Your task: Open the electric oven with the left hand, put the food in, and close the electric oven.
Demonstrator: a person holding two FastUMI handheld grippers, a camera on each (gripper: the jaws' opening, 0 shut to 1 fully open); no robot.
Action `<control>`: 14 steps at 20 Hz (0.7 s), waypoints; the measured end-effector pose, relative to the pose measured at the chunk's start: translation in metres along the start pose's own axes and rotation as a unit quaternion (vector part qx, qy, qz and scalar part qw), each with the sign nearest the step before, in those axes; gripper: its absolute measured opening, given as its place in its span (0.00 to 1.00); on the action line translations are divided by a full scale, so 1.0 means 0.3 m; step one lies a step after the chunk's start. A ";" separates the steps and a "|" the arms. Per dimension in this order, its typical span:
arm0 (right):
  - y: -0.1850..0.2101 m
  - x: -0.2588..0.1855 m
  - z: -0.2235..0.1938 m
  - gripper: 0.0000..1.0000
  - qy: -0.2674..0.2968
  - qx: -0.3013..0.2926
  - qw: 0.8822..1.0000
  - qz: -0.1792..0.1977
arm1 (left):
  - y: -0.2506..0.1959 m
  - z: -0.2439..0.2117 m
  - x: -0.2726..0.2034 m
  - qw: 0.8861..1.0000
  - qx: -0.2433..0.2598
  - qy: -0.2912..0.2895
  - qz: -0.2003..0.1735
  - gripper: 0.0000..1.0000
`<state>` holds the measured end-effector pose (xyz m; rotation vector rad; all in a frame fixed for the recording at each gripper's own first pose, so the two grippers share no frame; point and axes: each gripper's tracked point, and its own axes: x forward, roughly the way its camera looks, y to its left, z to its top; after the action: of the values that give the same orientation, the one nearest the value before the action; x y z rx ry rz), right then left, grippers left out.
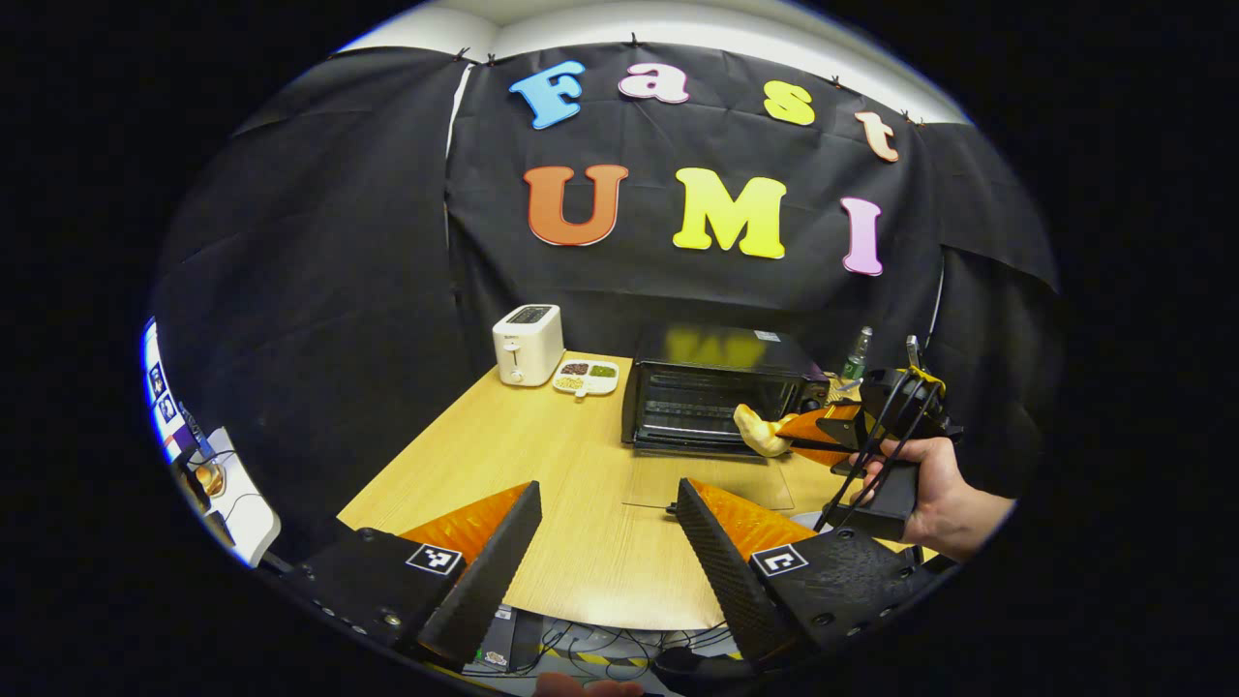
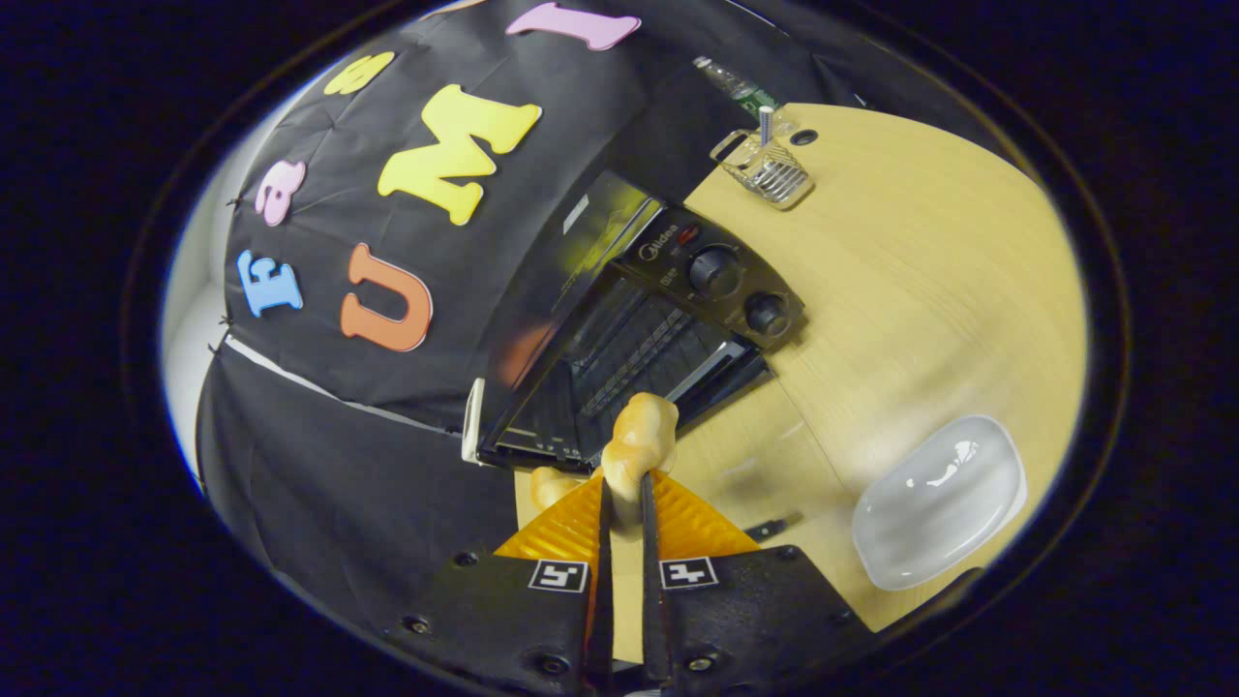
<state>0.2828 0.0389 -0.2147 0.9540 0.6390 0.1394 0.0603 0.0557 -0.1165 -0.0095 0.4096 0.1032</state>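
Your right gripper pinches the food before the electric oven whose door lies open, left gripper spread and idle; tilt entering and it may snag the rack and slip.

The black electric oven stands open, its glass door lying flat on the pale wooden table, so the way into its mouth is free from the front. The wide bare table in front leaves room to pass. The white toaster and small white snack dish stand off to one side. A wire basket and a clear plastic tray sit on the other side.
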 end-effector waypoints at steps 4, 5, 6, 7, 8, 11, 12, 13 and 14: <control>0.012 0.143 0.049 0.16 -0.014 0.001 1.000 0.000 | 0.073 -0.008 -0.003 0.999 -0.019 0.012 0.045 0.93; 0.014 0.175 0.068 0.16 -0.019 0.005 1.000 0.000 | 0.083 -0.011 -0.008 0.998 -0.025 0.015 0.054 0.93; 0.013 0.209 0.082 0.16 -0.022 0.010 1.000 0.002 | 0.088 -0.008 -0.018 0.998 -0.028 0.014 0.060 0.93; 0.008 0.239 0.097 0.16 -0.025 0.014 1.000 0.000 | 0.105 -0.004 -0.028 0.997 -0.029 0.017 0.069 0.93; -0.001 0.268 0.113 0.15 -0.029 0.016 0.999 -0.002 | 0.114 -0.009 -0.029 0.996 -0.028 0.021 0.077 0.93; -0.029 0.335 0.158 0.16 -0.043 0.019 0.999 -0.014 | 0.128 -0.001 -0.034 0.994 -0.023 0.028 0.100 0.93; -0.030 0.353 0.167 0.16 -0.045 0.021 0.999 -0.012 | 0.133 0.001 -0.034 0.994 -0.020 0.028 0.106 0.93; -0.031 0.367 0.175 0.16 -0.048 0.021 0.999 -0.012 | 0.138 0.002 -0.034 0.993 -0.016 0.028 0.111 0.93; -0.034 0.378 0.182 0.12 -0.051 0.019 0.998 -0.013 | 0.143 0.001 -0.036 0.993 -0.013 0.029 0.118 0.93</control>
<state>0.4038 0.0372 -0.2509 0.9834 0.5613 0.0556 0.0462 0.0974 -0.1113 0.0110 0.4669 0.3413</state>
